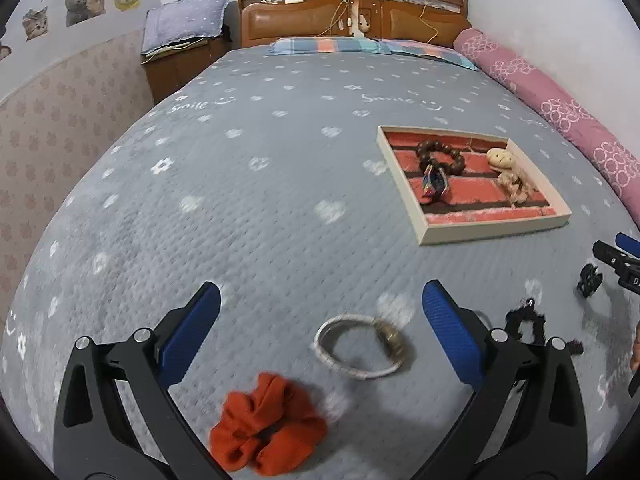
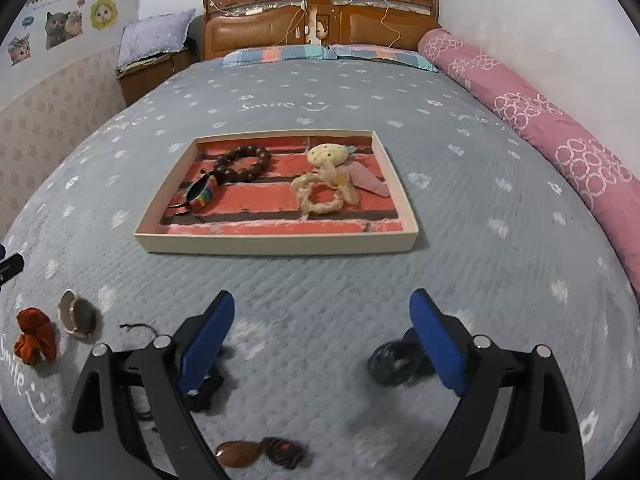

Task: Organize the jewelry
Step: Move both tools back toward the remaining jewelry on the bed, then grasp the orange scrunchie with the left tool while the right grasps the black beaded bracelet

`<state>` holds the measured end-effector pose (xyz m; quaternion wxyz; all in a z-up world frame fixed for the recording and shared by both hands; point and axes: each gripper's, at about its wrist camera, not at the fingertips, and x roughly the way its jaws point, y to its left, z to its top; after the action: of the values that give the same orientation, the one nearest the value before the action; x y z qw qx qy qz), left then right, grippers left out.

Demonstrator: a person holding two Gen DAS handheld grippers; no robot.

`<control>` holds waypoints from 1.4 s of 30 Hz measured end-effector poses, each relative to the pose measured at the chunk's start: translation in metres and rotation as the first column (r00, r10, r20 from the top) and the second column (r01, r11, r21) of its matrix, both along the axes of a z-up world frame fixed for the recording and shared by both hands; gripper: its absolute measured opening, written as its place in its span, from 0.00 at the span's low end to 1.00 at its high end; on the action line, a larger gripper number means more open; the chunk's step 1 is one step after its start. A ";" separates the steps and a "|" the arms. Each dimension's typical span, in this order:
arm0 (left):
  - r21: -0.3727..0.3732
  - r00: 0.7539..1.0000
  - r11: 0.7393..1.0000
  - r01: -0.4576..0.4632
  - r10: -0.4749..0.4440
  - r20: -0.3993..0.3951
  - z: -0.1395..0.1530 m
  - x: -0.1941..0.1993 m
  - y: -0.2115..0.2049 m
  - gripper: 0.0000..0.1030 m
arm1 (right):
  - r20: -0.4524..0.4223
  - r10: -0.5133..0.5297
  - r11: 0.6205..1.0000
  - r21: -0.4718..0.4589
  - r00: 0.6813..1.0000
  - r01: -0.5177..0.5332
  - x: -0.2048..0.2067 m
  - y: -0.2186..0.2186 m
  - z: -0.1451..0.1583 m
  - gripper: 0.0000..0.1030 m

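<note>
Bangle [image 1: 358, 346] loose on bed [image 1: 248, 208], between your left gripper [image 1: 322, 312] jaws, spread, empty. Right gripper [image 2: 322, 316] spread, empty too. Lower, pinch band, avoid scrunchie [image 1: 268, 426]; carry to tray [image 1: 496, 228] by right edge.

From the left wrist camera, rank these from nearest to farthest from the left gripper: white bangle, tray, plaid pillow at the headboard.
From the left gripper:
1. White bangle, lying on the bedspread between the open jaws.
2. Tray, farther up the bed, to the right.
3. Plaid pillow, at the far end against the headboard.
</note>
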<state>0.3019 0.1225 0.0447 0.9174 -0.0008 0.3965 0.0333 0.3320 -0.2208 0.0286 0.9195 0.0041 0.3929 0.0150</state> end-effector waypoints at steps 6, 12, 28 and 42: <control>-0.031 0.999 0.999 -0.035 0.035 0.000 -0.011 -0.025 0.022 0.95 | 0.003 -0.003 1.000 0.007 1.000 0.003 -0.021 0.015 -0.013 0.85; -0.034 0.998 0.997 -0.068 0.067 -0.018 -0.031 -0.044 0.047 0.95 | 0.007 0.007 1.000 0.014 1.000 -0.007 -0.035 0.029 -0.028 0.85; -0.006 0.997 0.999 -0.042 0.041 -0.061 -0.078 -0.066 0.060 0.89 | -0.037 0.009 1.000 -0.014 0.999 -0.009 -0.041 0.056 -0.058 0.83; -0.053 0.995 0.998 0.019 -0.025 -0.097 -0.097 -0.055 0.056 0.60 | -0.124 0.038 0.998 -0.034 0.992 -0.043 -0.022 0.073 -0.089 0.58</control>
<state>0.2468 0.1789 -0.0521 0.8969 -0.0188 0.4417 0.0128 0.3096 -0.1475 -0.0599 0.8929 -0.0200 0.4490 0.0261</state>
